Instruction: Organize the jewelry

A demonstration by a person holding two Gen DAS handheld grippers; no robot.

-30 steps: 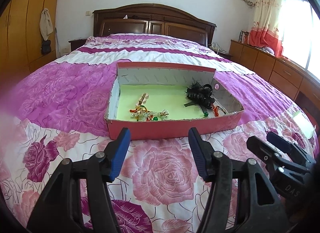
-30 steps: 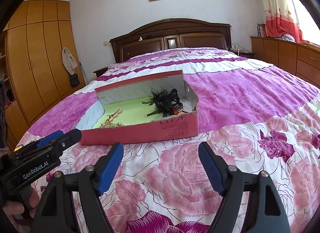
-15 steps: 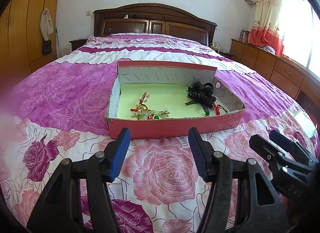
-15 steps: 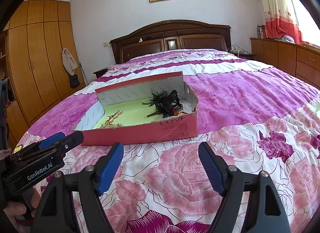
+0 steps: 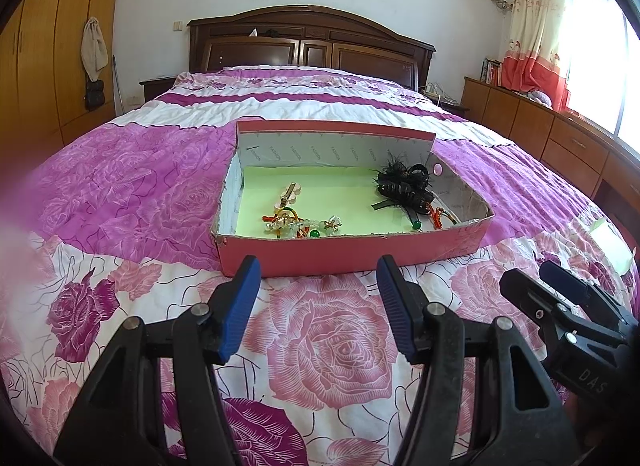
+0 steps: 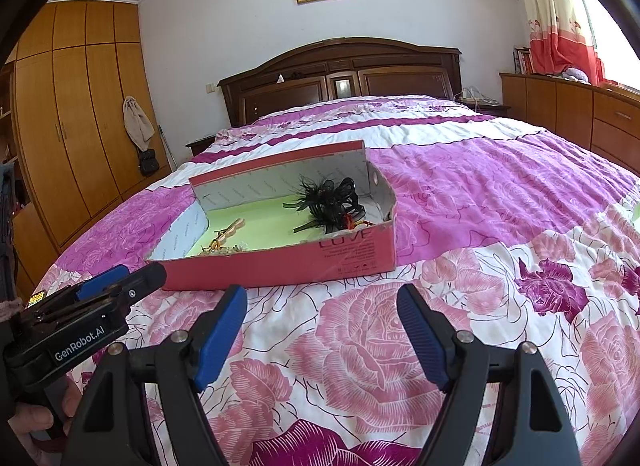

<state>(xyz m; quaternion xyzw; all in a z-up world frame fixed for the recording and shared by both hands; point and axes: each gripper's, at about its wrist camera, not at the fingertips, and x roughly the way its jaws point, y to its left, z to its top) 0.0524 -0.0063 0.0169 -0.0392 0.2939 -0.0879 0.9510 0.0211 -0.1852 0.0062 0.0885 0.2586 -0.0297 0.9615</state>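
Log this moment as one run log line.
left gripper: open, empty | right gripper: open, empty | pink box: on bed, jewelry inside

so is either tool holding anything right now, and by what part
Nothing is held. The left tool and right tool both stand open and empty over the bedspread, short of the pink box.

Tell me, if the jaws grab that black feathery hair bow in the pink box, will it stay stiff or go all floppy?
Probably part floppy. The black hair bow has wispy feathers and ribbon tails that would likely droop and squash. It looks light, so it should lift easily from the pink box. The red cord beside it might snag and come along.
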